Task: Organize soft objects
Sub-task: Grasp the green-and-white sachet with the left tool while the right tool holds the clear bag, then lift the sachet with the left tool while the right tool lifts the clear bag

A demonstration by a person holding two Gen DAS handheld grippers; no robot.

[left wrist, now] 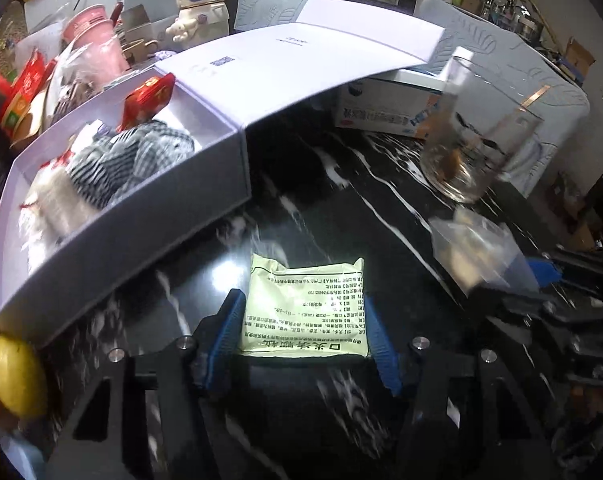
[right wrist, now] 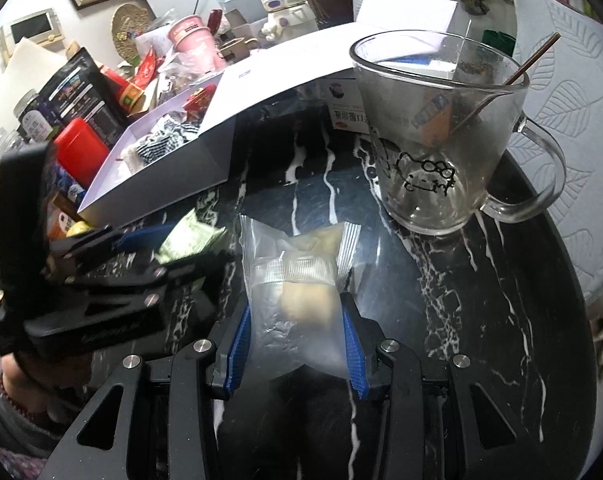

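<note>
Black marble table (right wrist: 441, 280) with white veins, cluttered far edge. Left gripper (left wrist: 301, 316) clamped on a pale green printed sachet (left wrist: 305, 308), near the open white box (left wrist: 141, 216) holding striped cloth (left wrist: 113, 164). Right gripper (right wrist: 297, 336) clamped on a clear snack packet (right wrist: 293, 284), just near of the glass mug (right wrist: 441, 132).

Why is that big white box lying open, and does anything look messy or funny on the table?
The white box has its lid flopped back onto a smaller box behind. Striped cloth lies bunched inside. A glass mug with a stick sits close by. Nothing looks spilled or broken.
</note>
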